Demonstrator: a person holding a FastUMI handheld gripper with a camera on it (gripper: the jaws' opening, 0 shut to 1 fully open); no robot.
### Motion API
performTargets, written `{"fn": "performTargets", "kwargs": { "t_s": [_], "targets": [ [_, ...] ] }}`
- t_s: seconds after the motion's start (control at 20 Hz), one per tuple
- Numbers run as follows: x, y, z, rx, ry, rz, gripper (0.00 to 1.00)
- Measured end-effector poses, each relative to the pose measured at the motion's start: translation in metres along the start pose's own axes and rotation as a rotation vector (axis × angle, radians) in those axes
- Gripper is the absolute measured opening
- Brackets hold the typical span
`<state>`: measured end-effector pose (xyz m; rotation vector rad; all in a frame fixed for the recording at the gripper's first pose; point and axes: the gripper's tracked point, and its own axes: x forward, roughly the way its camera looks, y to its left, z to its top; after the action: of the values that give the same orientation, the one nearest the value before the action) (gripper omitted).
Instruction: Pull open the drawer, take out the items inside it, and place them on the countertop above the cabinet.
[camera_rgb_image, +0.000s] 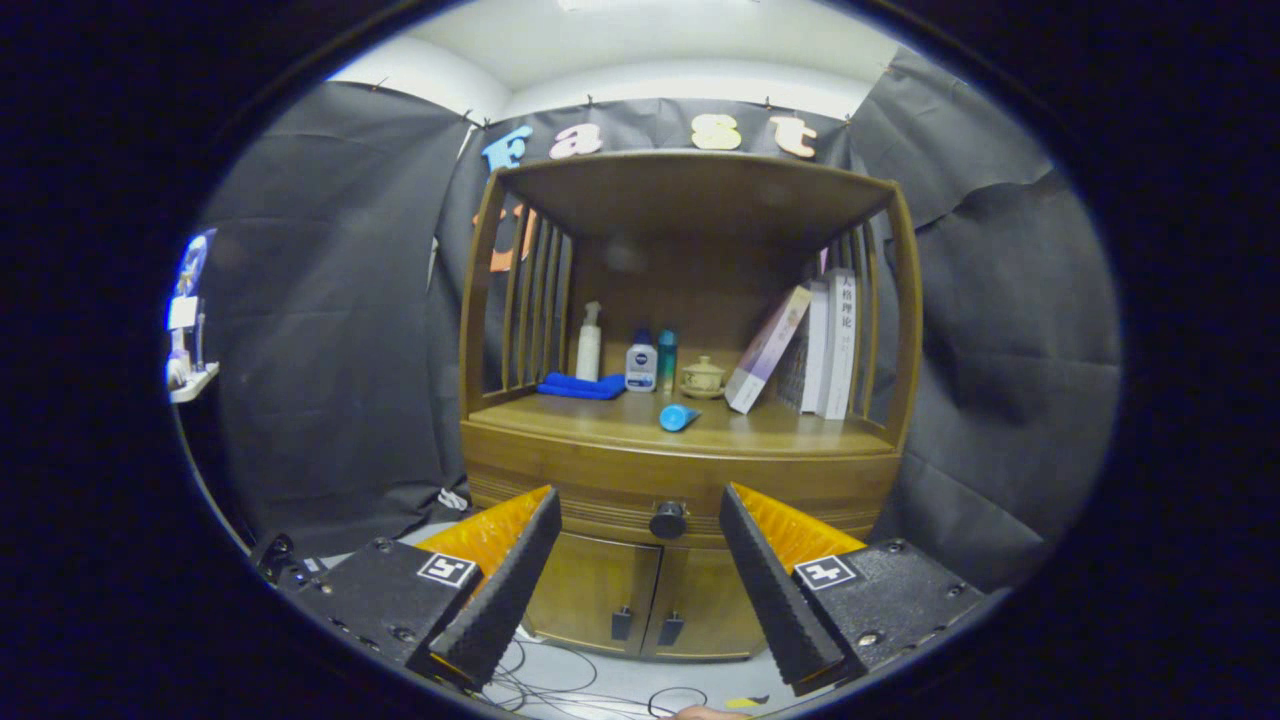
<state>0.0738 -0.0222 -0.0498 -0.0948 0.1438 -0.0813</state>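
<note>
Claw (640, 560) wide open, holding nothing, facing the cabinet with the knob (668, 520) between its fingers but well beyond them. Drawer (600, 490) looks shut. Blue tube (678, 417) lies on the surface (800, 425) above it. Fits either drawer yet to be pulled, or emptied and pushed back. Can't tell what's inside.

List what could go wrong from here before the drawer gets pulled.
1. The drawer knob is small and round, and the open gripper is spread far wider than it, with the knob beyond the fingers; an off-centre close could slip off.
2. The blue tube lies on its side near the countertop front edge; a jerky pull might roll it off.
3. Cables on the floor below could snag.
</note>
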Motion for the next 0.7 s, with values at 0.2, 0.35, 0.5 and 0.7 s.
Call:
{"fn": "performTargets", "kwargs": {
  "t_s": [0.2, 0.35, 0.5, 0.7],
  "targets": [
    [-0.035, -0.010, 0.008, 0.022, -0.041, -0.003, 1.00],
    [-0.058, -0.021, 0.006, 0.049, -0.062, -0.017, 1.00],
    [-0.077, -0.020, 0.002, 0.077, -0.075, 0.001, 1.00],
    [-0.099, -0.017, -0.001, 0.073, -0.087, 0.017, 1.00]
  ]
}}
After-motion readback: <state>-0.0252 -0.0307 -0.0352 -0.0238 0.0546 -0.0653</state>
